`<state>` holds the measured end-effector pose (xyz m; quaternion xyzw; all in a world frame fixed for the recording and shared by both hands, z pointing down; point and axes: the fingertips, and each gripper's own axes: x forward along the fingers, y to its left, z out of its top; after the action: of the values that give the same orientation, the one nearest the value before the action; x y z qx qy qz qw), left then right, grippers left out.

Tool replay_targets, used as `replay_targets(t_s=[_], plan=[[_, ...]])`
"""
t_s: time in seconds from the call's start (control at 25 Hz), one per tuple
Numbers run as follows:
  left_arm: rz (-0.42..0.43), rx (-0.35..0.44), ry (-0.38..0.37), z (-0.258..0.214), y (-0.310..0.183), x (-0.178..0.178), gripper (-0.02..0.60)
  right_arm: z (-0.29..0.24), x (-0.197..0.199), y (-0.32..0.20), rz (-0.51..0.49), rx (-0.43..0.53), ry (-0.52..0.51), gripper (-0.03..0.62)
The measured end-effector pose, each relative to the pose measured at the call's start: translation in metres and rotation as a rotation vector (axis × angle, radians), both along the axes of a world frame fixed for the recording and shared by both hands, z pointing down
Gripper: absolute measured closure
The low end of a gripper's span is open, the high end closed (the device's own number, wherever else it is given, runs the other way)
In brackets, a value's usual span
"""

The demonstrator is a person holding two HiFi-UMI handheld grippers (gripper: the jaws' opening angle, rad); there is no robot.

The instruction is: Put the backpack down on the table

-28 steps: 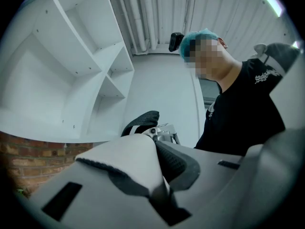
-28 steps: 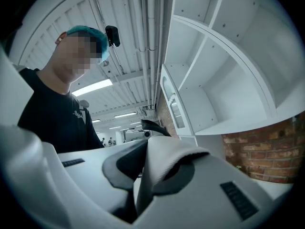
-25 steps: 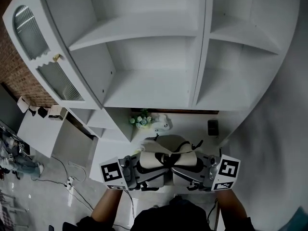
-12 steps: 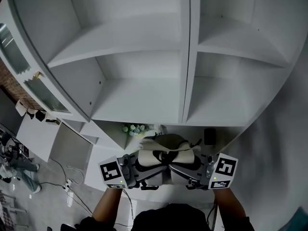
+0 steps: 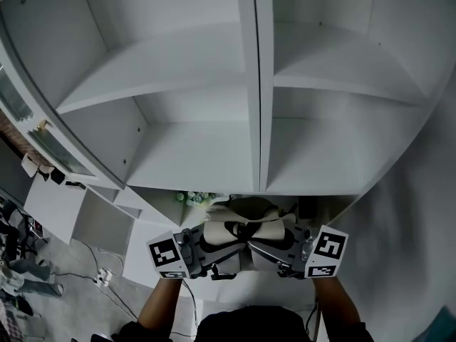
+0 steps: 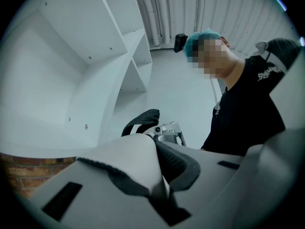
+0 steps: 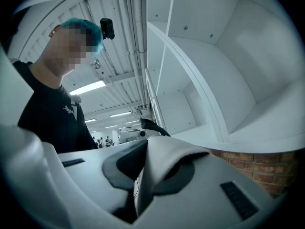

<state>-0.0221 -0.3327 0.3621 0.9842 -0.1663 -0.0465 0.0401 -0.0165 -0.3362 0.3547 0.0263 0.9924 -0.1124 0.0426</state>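
**Backpack held over the table between both claws, shelf edge close by**

The nearest hazard, as I judge it, is the white shelving unit (image 5: 256, 120); its lowest board hangs over the back of the table (image 5: 246, 288), and the top of the backpack (image 5: 246, 223) sits right at that edge in the head view, so a push further in could snag the bag or its black top handle (image 6: 141, 120) on the board.
A second risk is the grip; each claw pinches only a fold of pale fabric with dark edging, not a firm part, so a jerk or uneven lowering could pull one fold free and leave the bag swinging from the other side.
A third is the small green-and-white cluster (image 5: 191, 197) at the back of the table; the bag could come down on it or knock it over if it lands too deep.

The left gripper (image 5: 216, 251) has its jaws drawn narrow on the bag's left side; the right gripper (image 5: 276, 254) is pinched the same way on the right side; the bag lies directly between them, bulging up and away from the person.
Each gripper view shows the fold wedged deep in the throat of the jaws; whether the bag's base touches the table I cannot tell.
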Motion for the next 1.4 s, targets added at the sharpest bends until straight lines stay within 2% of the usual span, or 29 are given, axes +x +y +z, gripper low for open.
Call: replay_targets(t_s=[0.56,0.92,1.4], plan=[[-0.038,-0.07,0.015,0.023,-0.018,0.006,0.531,0.024,0.007,-0.018,0.021,-0.057,-0.003,0.548],[-0.043,-0.123,-0.03,0.057,-0.022,0.007,0.531,0.058,0.006,-0.023,0.001,-0.108,0.068,0.546],[-0.068,-0.18,-0.008,0.096,-0.033,0.003,0.531,0.1,0.001,-0.031,-0.027,-0.137,0.114,0.543]])
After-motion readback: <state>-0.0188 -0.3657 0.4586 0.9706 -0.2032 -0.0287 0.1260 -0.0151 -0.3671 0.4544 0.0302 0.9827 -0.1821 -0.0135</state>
